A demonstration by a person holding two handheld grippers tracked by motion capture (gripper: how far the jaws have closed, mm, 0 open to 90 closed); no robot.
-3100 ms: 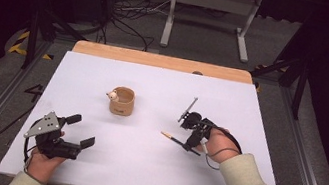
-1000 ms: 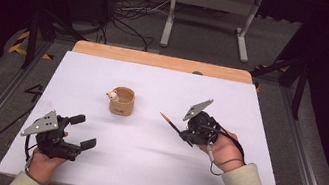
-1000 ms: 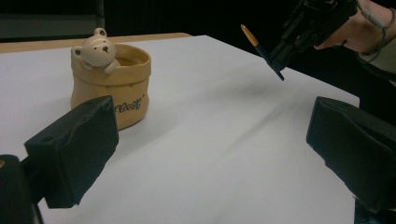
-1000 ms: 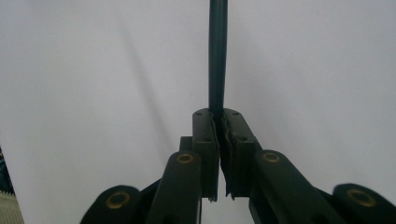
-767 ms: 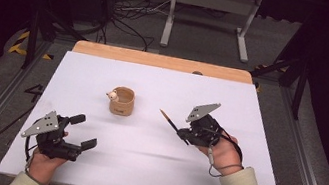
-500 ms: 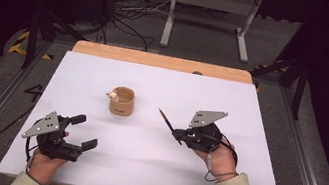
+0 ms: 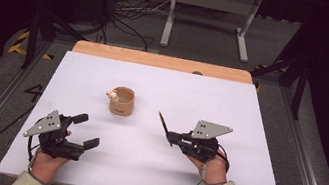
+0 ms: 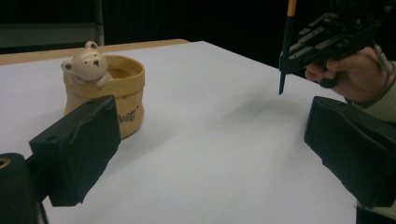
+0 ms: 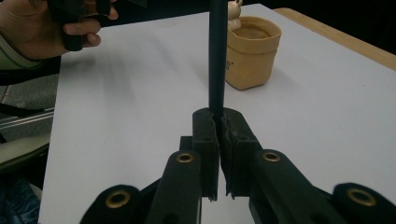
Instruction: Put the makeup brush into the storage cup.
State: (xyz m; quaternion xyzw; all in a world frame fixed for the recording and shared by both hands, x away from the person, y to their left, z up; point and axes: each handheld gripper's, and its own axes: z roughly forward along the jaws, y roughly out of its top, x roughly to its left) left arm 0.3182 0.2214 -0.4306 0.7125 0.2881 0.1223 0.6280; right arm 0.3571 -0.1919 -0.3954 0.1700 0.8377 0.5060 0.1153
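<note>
A tan cup (image 7: 122, 101) with a small bear figure (image 7: 112, 96) on its rim stands mid-table; it also appears as the cup (image 8: 108, 95) and the cup (image 9: 252, 51). My right gripper (image 7: 170, 136) is shut on a dark pencil (image 7: 164, 122) with an orange end, held above the table to the right of the cup. In the right gripper view the pencil (image 9: 217, 56) rises from the closed jaws. My left gripper (image 7: 84, 131) rests open at the front left with nothing between its fingers (image 8: 77, 149).
The white table top (image 7: 230, 108) has a wooden strip (image 7: 157, 60) along its far edge. Beyond the table are cables (image 7: 130, 13) and a metal stand (image 7: 212, 4) on the floor. Metal rails (image 7: 313, 178) run along both sides.
My right gripper has moved left and toward the front with the pencil, turning so the pencil points up and toward the cup. The left gripper has stayed put.
</note>
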